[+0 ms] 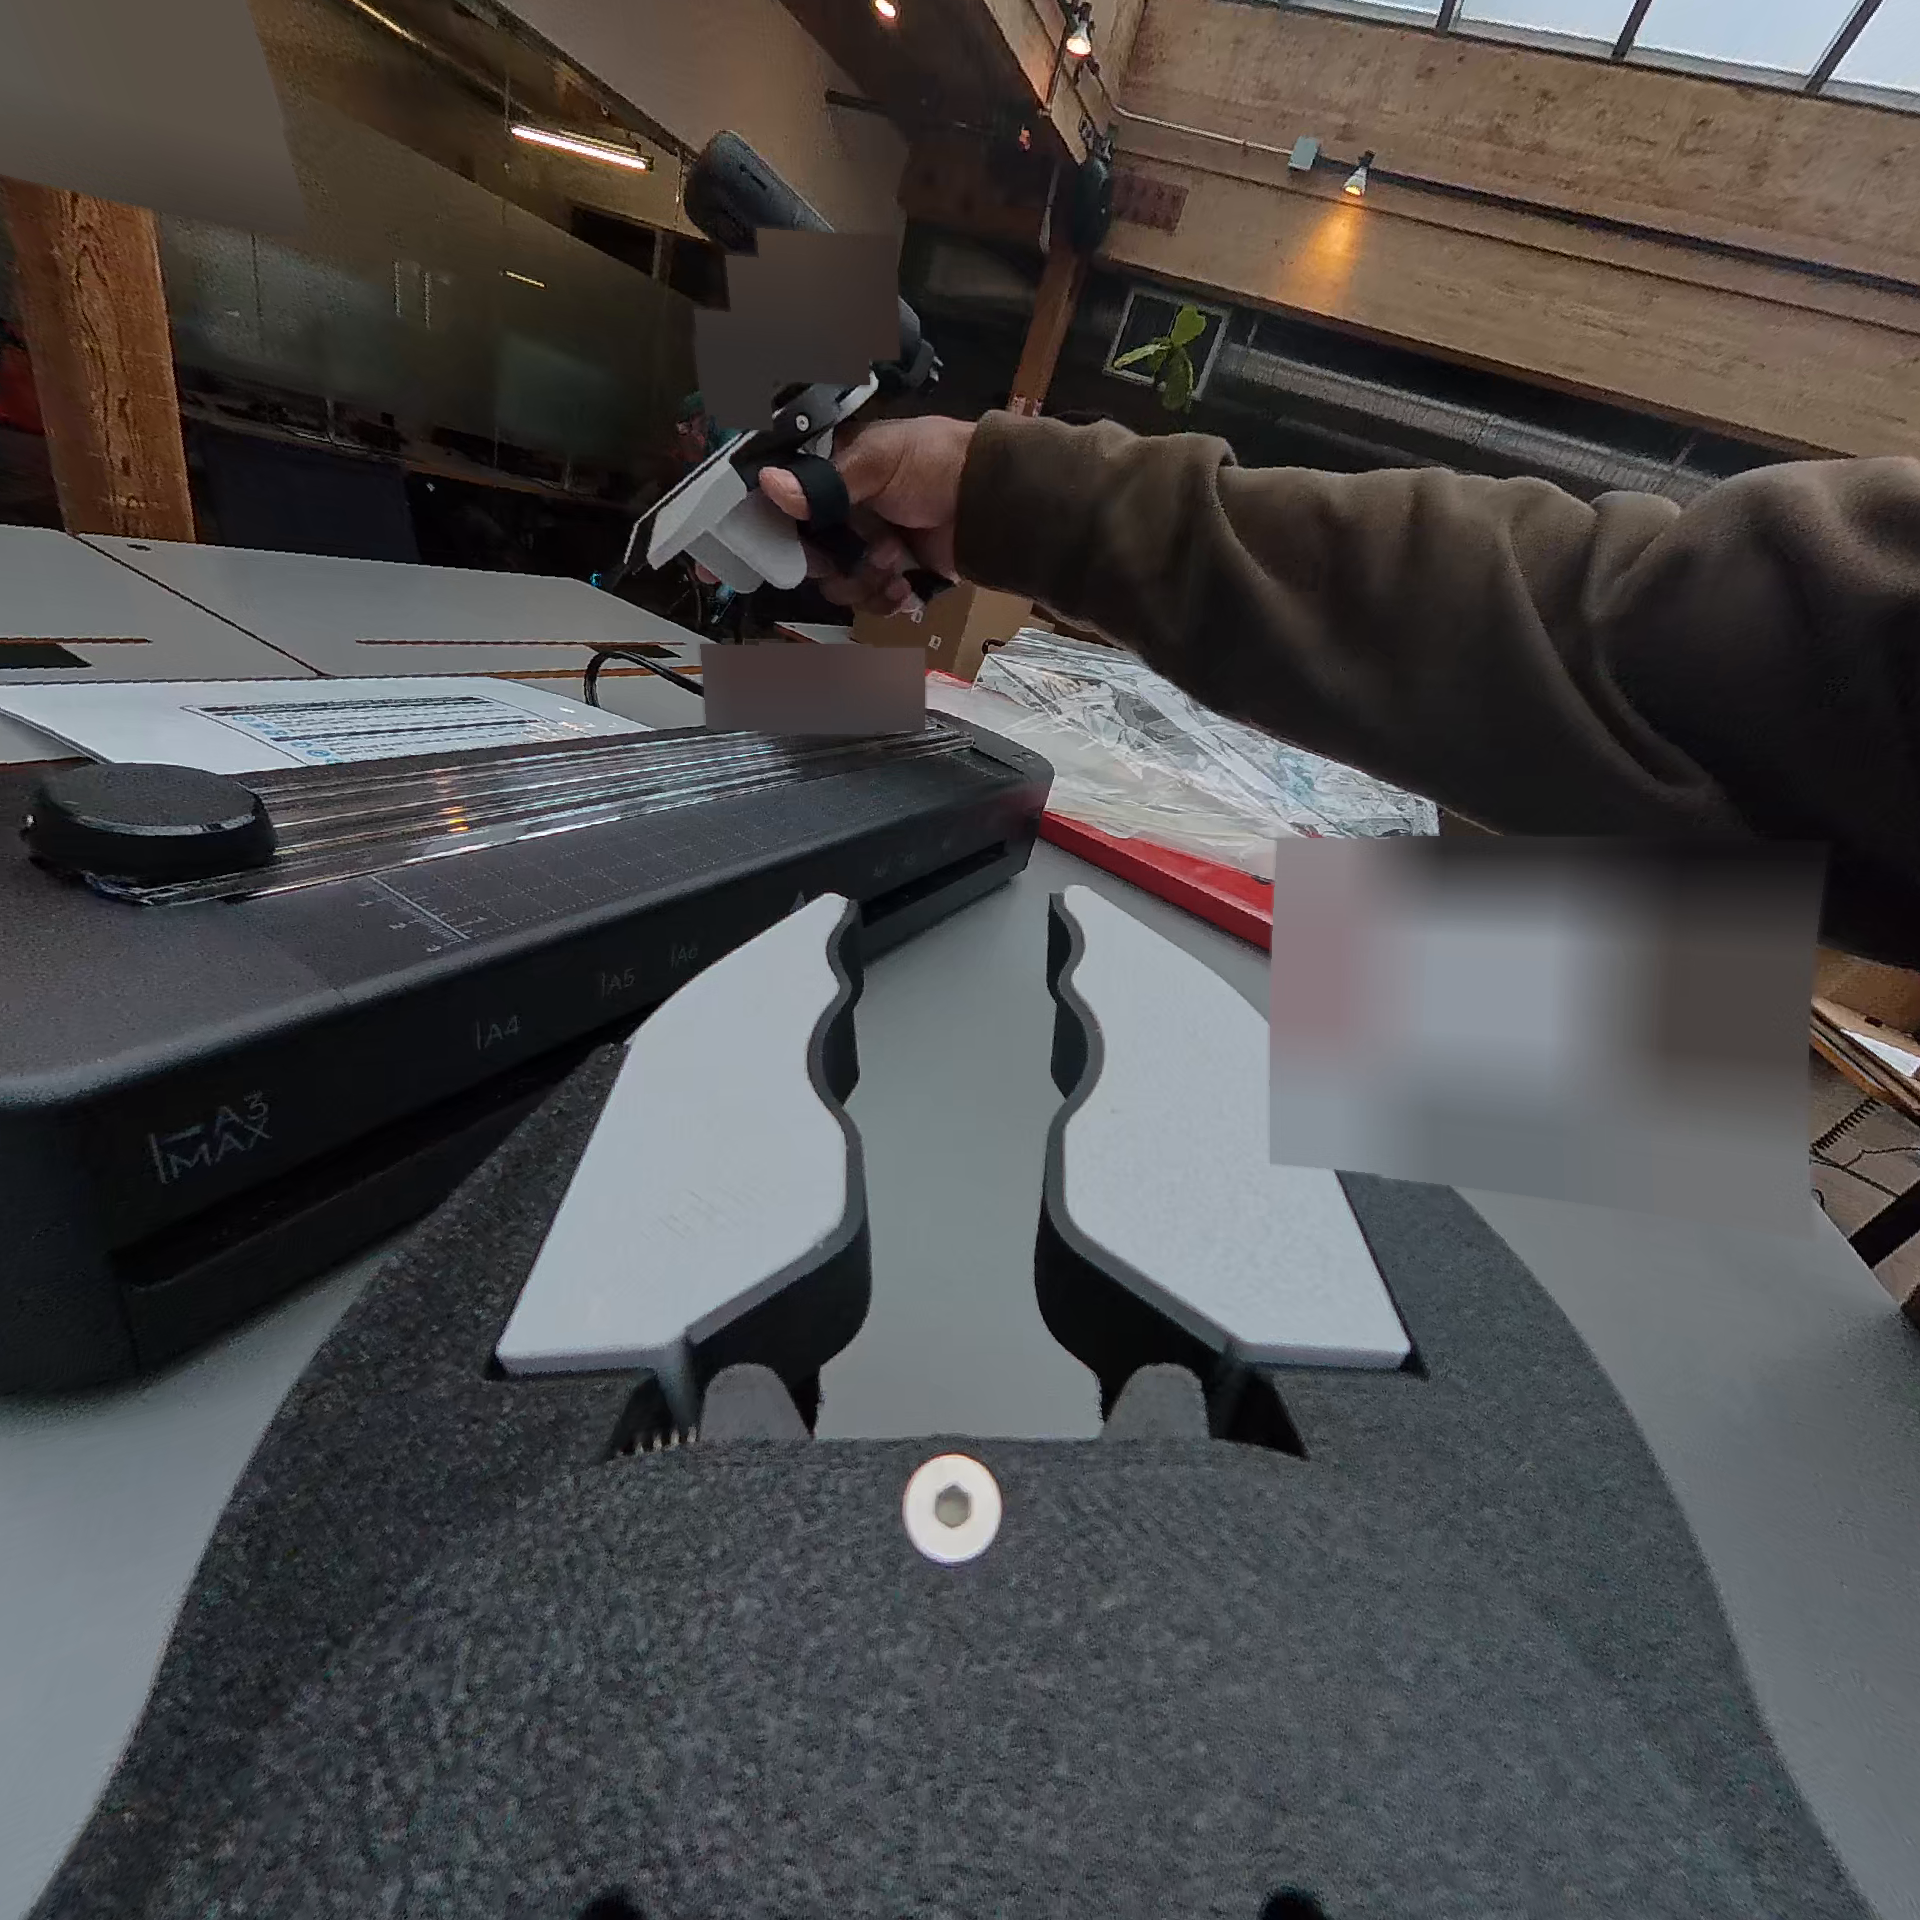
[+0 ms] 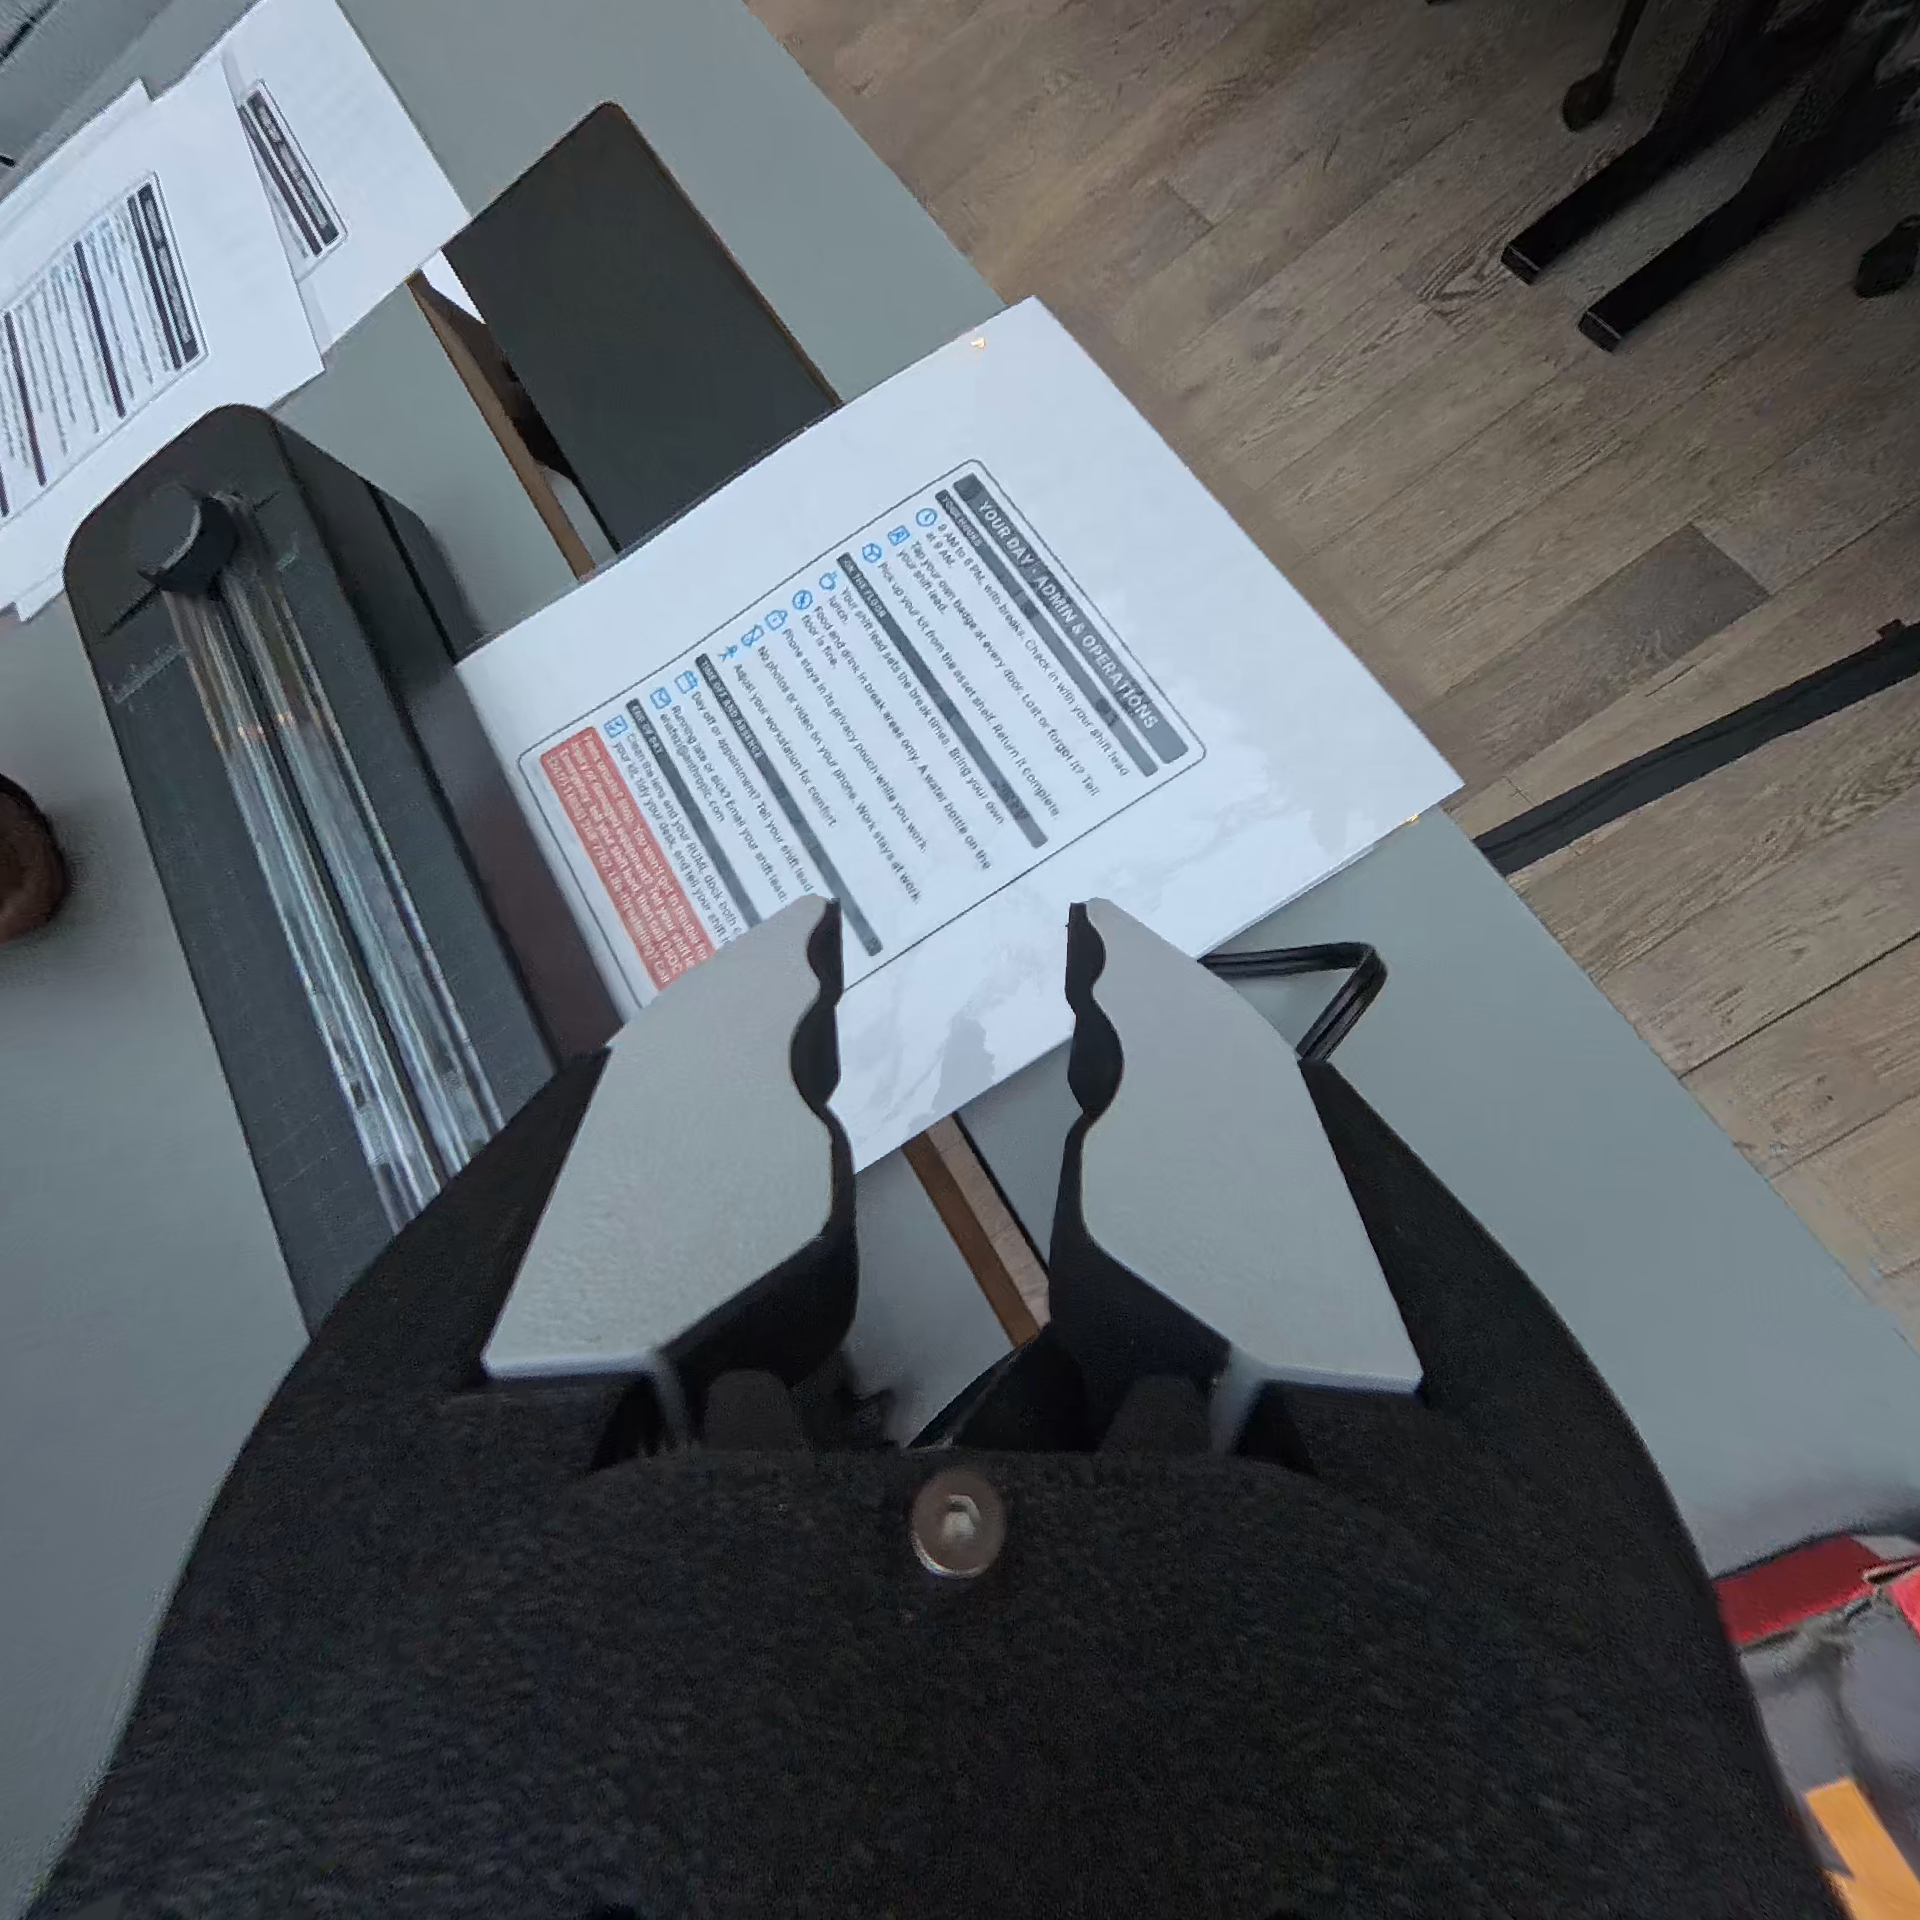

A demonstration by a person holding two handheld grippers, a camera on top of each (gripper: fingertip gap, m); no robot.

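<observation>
The black laminator (image 1: 436, 935), with a trimmer rail and a round black cutter knob (image 1: 151, 826) along its top, is lying at the left on the grey table (image 1: 956, 1039). The left gripper (image 1: 954, 914) is hovering low over bare tabletop just beside the laminator's near right end, its fingers (image 1: 717, 1143) standing apart and holding nothing, touching nothing that I can see. Farther right, crumpled clear plastic pouches (image 1: 1164, 758) are lying on a red tray (image 1: 1164, 878).

The right gripper (image 2: 954, 914), gripped by a hand (image 1: 899, 499) in a brown sleeve (image 1: 1455, 644), is hanging above the far side of the laminator. Its fingers (image 2: 686, 1164) are spread apart and empty, poised over the near edge of a glossy printed sheet (image 2: 1195, 644) emerging from the laminator's far side. A black cable (image 2: 1340, 987) is looping just right of it.
</observation>
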